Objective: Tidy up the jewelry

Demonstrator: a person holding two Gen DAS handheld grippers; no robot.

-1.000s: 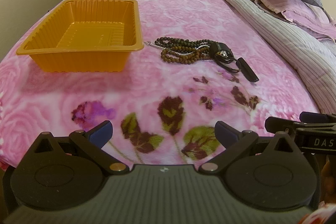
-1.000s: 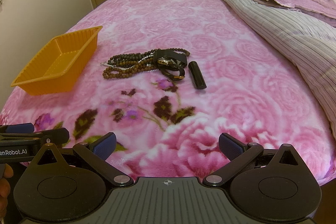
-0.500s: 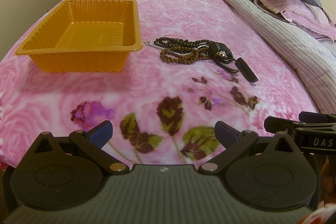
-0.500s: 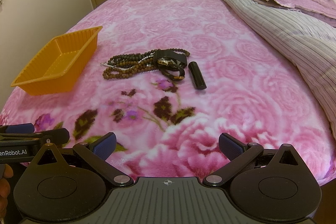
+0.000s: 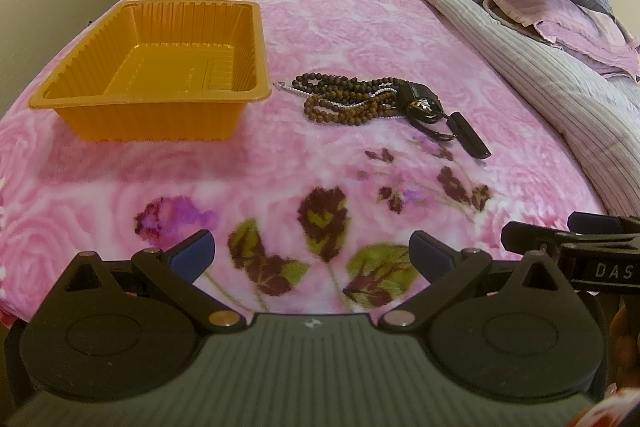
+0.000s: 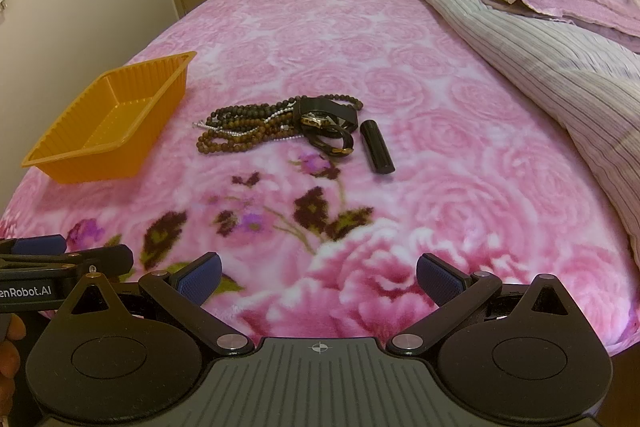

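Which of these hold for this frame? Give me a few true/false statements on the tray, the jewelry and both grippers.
1. The tray is empty. True.
2. The beads lie inside the tray. False: they lie on the blanket beside it.
3. The left gripper is shut on the beads. False: it is open, holding nothing.
4. The right gripper is open. True.
5. A black tube lies beside the jewelry pile. True.

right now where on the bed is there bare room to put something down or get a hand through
Bare blanket lies between the grippers and the jewelry, and beyond the pile toward the door. A narrow strip separates the orange tray from the bead necklaces. It is crowded where the beads tangle with the watch, the black tube close beside. The tray looks empty.
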